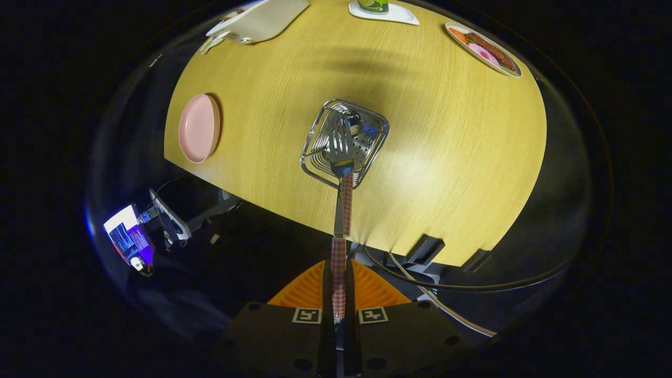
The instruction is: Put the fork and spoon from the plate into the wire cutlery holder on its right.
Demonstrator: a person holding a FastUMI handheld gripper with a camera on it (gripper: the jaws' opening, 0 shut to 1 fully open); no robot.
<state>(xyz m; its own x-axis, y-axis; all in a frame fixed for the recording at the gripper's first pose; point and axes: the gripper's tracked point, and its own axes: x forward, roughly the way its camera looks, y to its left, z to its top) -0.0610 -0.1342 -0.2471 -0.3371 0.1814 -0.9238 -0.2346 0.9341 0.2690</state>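
My gripper [338, 296] is shut on the red-checked handle of the fork [340, 144], which runs straight ahead from between the fingers. Its tines point down over the open top of the wire cutlery holder [315, 137], which stands on the wooden table [446, 157]. A second red-checked handle, the spoon's [347, 202], leans out of the holder right beside the fork's shaft, with its bowl down inside the holder. The pink plate [198, 127] lies to the left of the holder near the table edge, with nothing on it.
At the far side of the table lie a white tray [262, 21], a white coaster with a green cup [383, 10] and a plate of food [485, 50]. Below the table's near edge run cables [420, 281], with a lit device [128, 239] to the left.
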